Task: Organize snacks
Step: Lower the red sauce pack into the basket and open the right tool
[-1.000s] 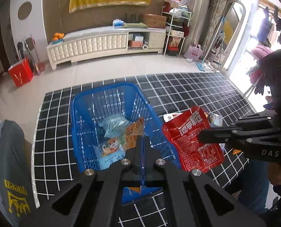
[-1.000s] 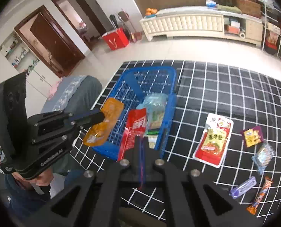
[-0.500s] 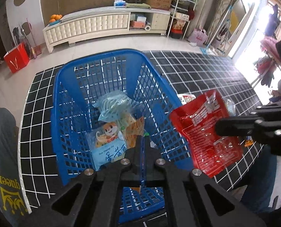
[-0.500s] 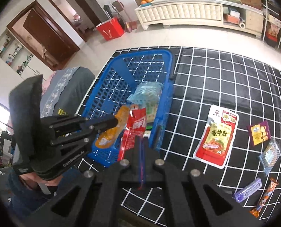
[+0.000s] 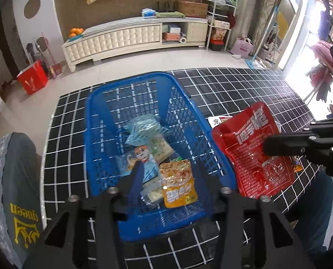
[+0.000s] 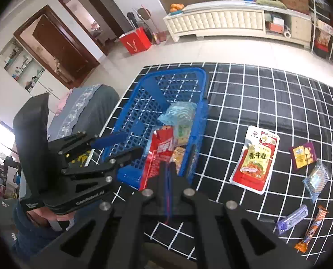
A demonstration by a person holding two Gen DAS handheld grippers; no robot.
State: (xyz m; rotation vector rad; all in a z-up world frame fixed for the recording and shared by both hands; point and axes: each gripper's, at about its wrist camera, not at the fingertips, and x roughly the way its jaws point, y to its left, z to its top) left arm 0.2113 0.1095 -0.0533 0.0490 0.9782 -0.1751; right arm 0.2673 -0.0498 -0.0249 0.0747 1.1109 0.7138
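A blue mesh basket [image 5: 130,83] [image 6: 173,71] stands on the black grid mat and holds several snacks. An orange packet [image 5: 179,183] [image 6: 177,155] lies loose inside it near the front wall. My left gripper [image 5: 177,190] [image 6: 132,143] hangs over the basket's near end, its jaws opening and apart with nothing between them. My right gripper [image 6: 166,163] [image 5: 267,144] is shut on a red packet [image 5: 251,154] [image 6: 159,157], which hangs just over the basket's right rim.
On the mat right of the basket lie a red-and-white packet [image 6: 256,157], a purple packet [image 6: 303,154], a clear blue packet [image 6: 316,179], a purple bar [image 6: 292,219] and an orange bar [image 6: 312,231]. A grey cushioned seat [image 5: 11,179] stands at the left.
My left gripper has opened and let go of the orange packet, which now lies in the basket. The right gripper still holds the red packet beside the rim.
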